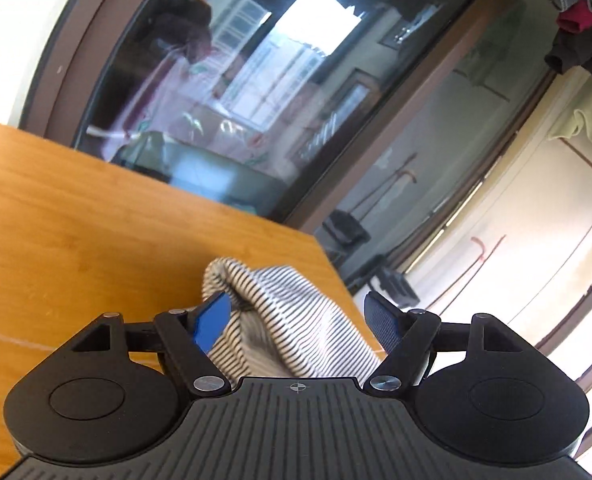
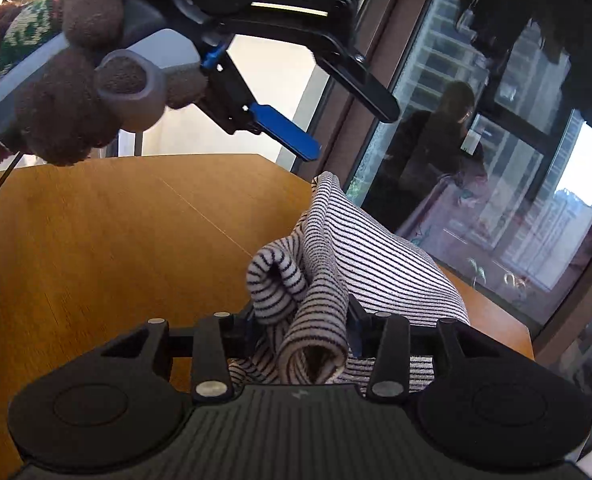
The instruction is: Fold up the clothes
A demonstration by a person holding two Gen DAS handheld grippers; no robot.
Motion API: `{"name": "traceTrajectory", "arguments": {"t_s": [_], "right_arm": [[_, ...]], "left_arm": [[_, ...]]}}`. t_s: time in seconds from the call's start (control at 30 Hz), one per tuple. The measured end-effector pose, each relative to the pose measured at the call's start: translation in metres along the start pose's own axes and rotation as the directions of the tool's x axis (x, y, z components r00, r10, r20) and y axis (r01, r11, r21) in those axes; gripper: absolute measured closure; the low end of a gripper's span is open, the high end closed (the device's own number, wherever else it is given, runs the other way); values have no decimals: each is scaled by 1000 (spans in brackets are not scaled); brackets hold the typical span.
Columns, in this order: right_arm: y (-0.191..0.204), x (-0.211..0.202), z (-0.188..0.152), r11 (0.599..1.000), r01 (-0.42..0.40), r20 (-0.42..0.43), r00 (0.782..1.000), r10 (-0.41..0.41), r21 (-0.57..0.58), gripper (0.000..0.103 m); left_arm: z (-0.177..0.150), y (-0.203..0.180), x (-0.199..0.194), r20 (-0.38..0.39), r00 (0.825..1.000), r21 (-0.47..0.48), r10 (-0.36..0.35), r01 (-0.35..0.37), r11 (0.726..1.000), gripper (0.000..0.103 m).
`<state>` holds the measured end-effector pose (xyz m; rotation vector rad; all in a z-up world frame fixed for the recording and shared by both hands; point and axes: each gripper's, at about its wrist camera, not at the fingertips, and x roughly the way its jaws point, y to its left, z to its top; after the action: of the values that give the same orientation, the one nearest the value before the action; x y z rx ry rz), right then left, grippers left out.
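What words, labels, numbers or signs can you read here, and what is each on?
Left gripper, black body: white lettering, upside down, too blurred to read.
Left gripper, ribbed housing in its own wrist view: a crosshair sign, no letters.
Right gripper, ribbed housing: a faint mark, too small to read.
Striped cloth: no text.

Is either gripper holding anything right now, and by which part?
The right gripper pinches the striped garment at a bunched, rolled fold. The left gripper is open around it, gripping nothing.
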<state>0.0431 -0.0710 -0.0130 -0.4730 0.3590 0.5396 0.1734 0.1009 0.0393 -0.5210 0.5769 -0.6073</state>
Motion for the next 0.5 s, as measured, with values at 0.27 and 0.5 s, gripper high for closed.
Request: {"name": "traceTrajectory", "arguments": {"t_s": [0.27,0.5], "right_arm": [[-47,-43,11,969,-110,131,988,82,222,0],[-85,-9,6,939,12,10,1000,-17,344,0]], "left_arm": [[-4,8,63,-106,994,-14,34,-36,999,29],[-9,26,62,-105,994,-38,28,-32,999,30]]}}
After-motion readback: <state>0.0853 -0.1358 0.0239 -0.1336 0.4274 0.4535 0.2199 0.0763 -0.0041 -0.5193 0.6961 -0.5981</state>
